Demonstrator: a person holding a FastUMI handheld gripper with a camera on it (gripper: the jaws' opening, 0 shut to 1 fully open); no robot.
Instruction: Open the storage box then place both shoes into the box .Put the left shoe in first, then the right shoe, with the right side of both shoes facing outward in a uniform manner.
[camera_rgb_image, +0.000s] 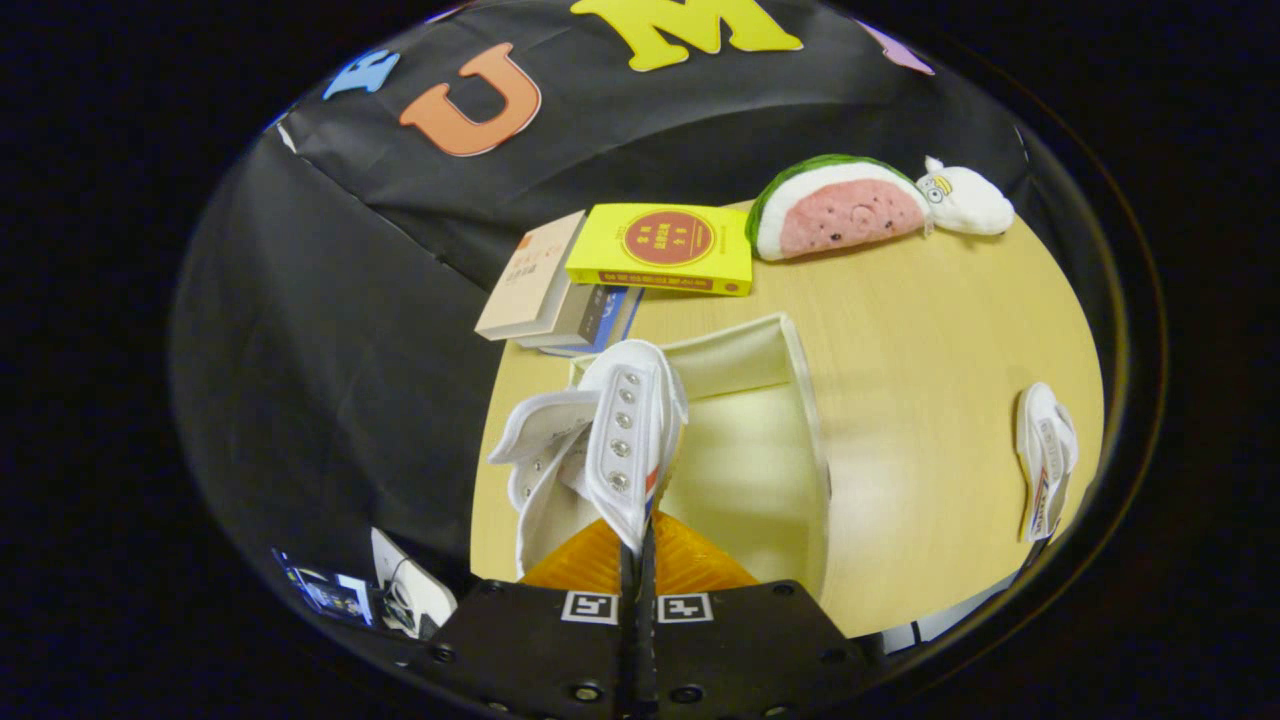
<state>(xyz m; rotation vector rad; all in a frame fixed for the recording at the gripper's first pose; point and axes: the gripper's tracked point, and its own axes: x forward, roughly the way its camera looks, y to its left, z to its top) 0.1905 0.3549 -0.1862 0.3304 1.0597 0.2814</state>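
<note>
The claw (637, 560) is closed, its two fingers pinching the eyelet edge of a white canvas high-top shoe (600, 440) with silver eyelets and a small red-and-blue tag. The shoe hangs up ahead of the fingers, its tongue and collar flopping open, with an orange ribbed sole (690, 560) showing just beyond the fingertips. It is held over the near-left part of an open cream fabric storage box (790, 400), whose pale interior lies beyond and beside the shoe.

A second white canvas shoe (1045, 460) lies on its side on the light wooden round tabletop (930, 330), well apart from the box, off to the right of the fingers.

Beyond the box, at the far edge of the tabletop, sits a stack of books (560, 295): a beige-covered one and a darker one with a blue edge. Touching them on the right lies a yellow book with a red circular emblem (665, 245); its print is too small to read. Farther right rests a plush watermelon slice with a green rind and pink flesh (835, 210), and touching its end is a small white plush animal (965, 200).

Nothing lies between the held shoe and the box opening. Low to the left of the fingers, off the tabletop, some white and blue items (370, 595) show, too blurred to identify.
</note>
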